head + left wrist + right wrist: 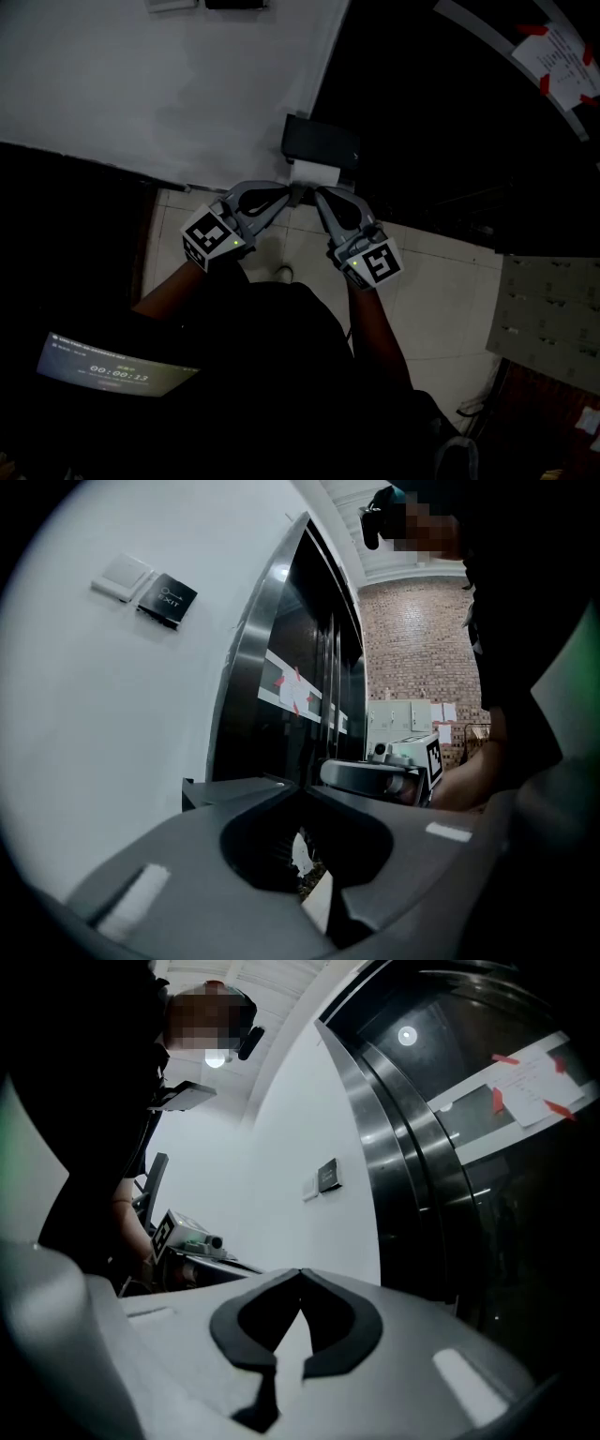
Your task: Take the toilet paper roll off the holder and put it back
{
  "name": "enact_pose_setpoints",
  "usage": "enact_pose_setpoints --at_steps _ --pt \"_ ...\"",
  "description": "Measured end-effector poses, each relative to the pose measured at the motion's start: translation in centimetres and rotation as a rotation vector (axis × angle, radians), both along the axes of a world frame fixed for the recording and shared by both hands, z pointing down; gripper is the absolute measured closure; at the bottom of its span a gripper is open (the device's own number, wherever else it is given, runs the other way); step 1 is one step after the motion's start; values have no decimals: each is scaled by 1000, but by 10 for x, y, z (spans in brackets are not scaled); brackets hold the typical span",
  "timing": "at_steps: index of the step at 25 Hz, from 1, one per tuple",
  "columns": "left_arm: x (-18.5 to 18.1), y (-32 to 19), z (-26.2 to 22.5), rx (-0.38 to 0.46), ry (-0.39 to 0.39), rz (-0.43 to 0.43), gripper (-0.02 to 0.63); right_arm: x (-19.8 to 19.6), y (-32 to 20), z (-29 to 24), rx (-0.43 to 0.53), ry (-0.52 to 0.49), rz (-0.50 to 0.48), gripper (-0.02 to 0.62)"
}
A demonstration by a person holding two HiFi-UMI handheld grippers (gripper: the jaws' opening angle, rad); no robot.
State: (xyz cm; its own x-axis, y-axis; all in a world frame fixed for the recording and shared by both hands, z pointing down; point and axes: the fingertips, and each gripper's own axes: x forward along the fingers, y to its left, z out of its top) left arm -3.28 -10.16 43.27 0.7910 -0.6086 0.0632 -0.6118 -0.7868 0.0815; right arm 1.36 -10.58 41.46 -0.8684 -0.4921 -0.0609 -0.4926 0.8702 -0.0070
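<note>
So, nearest to the camera: the left gripper (292, 193) and right gripper (319, 195) are both up in front of the person's body. Their tips nearly touch each other and point toward 12 o'clock.

Both are clenched. In each gripper view the two jaw tips meet with no gap. The right one looks empty to me; only pale background shows through the cut-out behind its tips. The left one has a ragged white scrap showing in that same cut-out. It could be a bit of paper, and I honestly can't tell whether it's pinched or just sitting behind.

Right past the tips, at 12 o'clock, is the white toilet paper roll (314, 172). It sits on its small black boxy holder (321, 142), which is mounted where the plain white wall (169, 84) meets the dark glossy door panel (441, 112). The pale tiled floor (441, 300) runs off toward 4 o'clock.

My read is that this is the very start of the take-off step. The roll isn't lifted, and neither gripper is around its body.

Next, one gripper would probably need to spread wide enough to take the roll across its width, then ease it off. The grip should be gentle, because soft paper squashes or tears easily.
</note>
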Motion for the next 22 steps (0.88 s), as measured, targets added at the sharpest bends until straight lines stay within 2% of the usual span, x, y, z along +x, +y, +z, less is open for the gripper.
enact_pose_setpoints --at_steps 13,22 --pt "-1 -2 1 -5 -8 0 601 -1 -11 9 -28 -17 37 594" --pt "1 -3 1 -5 -10 0 601 -4 -13 13 -41 -29 21 594"
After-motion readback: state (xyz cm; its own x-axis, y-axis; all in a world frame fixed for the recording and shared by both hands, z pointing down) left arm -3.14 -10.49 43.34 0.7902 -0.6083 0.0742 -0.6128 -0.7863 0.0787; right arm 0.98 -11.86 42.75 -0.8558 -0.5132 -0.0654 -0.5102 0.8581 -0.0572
